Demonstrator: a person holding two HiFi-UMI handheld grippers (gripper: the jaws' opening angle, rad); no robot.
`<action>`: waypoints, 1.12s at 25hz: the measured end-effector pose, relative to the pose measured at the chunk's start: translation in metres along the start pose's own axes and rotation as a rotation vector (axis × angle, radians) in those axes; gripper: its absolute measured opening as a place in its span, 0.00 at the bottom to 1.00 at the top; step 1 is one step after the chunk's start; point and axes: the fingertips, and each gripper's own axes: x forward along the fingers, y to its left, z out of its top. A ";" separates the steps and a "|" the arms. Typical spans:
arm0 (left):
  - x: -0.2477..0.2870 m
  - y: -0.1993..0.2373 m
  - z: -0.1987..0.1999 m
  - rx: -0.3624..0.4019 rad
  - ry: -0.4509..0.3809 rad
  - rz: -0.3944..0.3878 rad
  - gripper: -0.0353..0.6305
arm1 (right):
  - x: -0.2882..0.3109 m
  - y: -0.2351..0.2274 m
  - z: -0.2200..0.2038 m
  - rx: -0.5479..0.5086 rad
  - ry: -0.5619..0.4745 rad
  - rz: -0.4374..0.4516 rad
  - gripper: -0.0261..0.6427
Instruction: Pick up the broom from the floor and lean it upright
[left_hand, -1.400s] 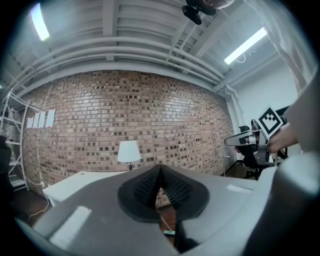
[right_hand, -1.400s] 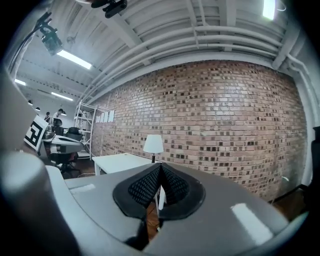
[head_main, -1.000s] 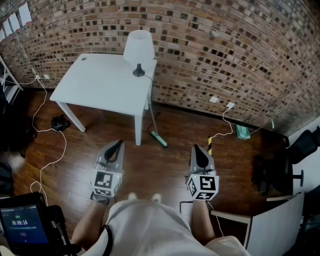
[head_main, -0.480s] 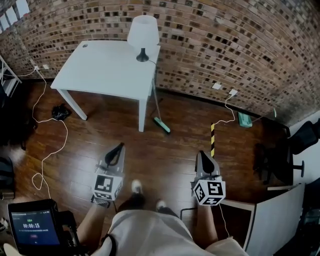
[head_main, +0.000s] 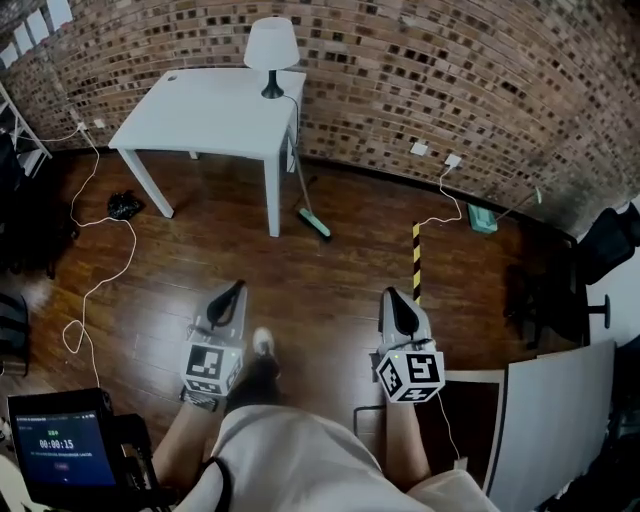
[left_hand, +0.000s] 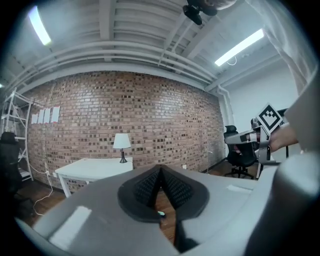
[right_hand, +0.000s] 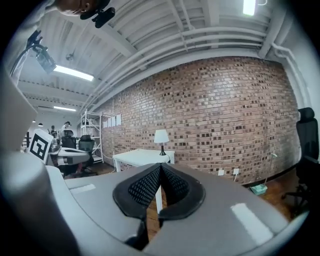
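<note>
Broom (head_main: 314, 224): likely light, stiff thin pole, green head; grip mid-pole | left tongs (head_main: 232, 292), right tongs (head_main: 392, 297): both closed, empty

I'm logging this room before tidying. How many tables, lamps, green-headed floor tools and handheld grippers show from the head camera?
Table: 1
Lamp: 1
Green-headed floor tools: 2, the broom and a second tool farther right
Grippers: 2, the left gripper and the right gripper
Total: 6
</note>
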 end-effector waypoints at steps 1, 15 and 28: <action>-0.016 -0.017 0.001 -0.001 -0.008 0.008 0.05 | -0.023 -0.002 -0.001 -0.001 -0.012 0.005 0.06; -0.184 -0.161 0.022 0.023 -0.020 0.053 0.05 | -0.231 0.005 -0.011 0.026 -0.025 0.071 0.06; -0.214 -0.158 0.018 0.029 -0.021 -0.016 0.05 | -0.261 0.038 -0.018 0.012 -0.016 -0.003 0.06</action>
